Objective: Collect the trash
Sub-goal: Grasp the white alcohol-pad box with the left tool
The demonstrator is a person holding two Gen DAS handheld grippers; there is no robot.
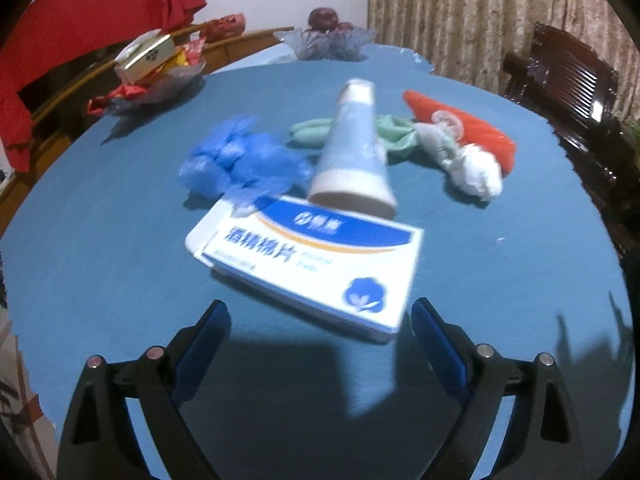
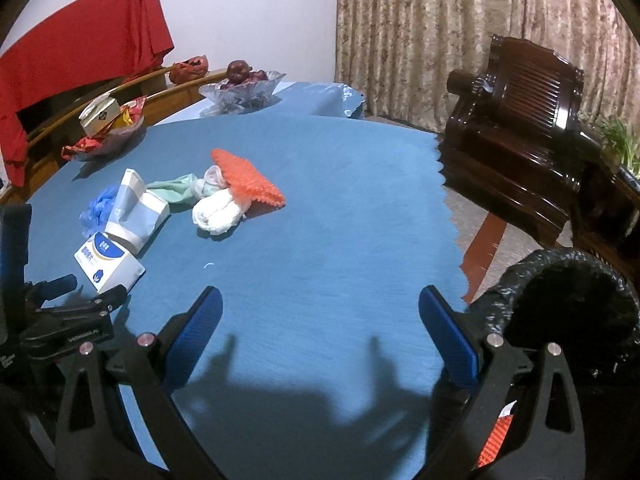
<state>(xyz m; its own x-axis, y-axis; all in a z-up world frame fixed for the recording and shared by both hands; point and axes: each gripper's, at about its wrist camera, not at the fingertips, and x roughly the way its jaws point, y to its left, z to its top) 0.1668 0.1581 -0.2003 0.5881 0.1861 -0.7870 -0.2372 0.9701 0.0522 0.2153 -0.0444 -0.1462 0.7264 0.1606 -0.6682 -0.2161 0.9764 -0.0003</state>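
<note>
The left gripper [image 1: 320, 316] is nearest the lens, its blue-padded fingers [image 1: 208, 344] spread wide with nothing between them, hovering low over the blue tablecloth [image 1: 100, 240]. Just ahead of the fingertips lies the white and blue box [image 1: 316, 264], flat on the cloth and turned at an angle. It looks like thin cardboard: light, fairly stiff across its short sides, but likely to crush if squeezed on its broad face. The jaws appear wide enough to span its narrow width, so closing on the two long edges seems the safest hold.

Touching the box's far edge is a tipped paper cup [image 1: 352, 148], its open mouth toward the camera. It should be very light and easy to dent; pinching one wall at the rim would probably hold better than squeezing the whole body. To its left sits a crumpled blue plastic wad [image 1: 240, 160], soft, thin and slippery, best gathered at its thickest bunch. Behind and right of the cup are a pale green crumpled piece [image 1: 392, 136], a white wad [image 1: 480, 172] and an orange bumpy sheet [image 1: 472, 128], all limp and light by the look of them.

The right gripper [image 2: 320, 320] is also spread open and empty, over bare cloth well apart from the trash pile, with a dark bag opening [image 2: 576, 308] at the table's edge on its right, likely where the trash goes. Farther back stand a glass dish of sweets [image 1: 160, 80] and a fruit bowl [image 1: 328, 40].
</note>
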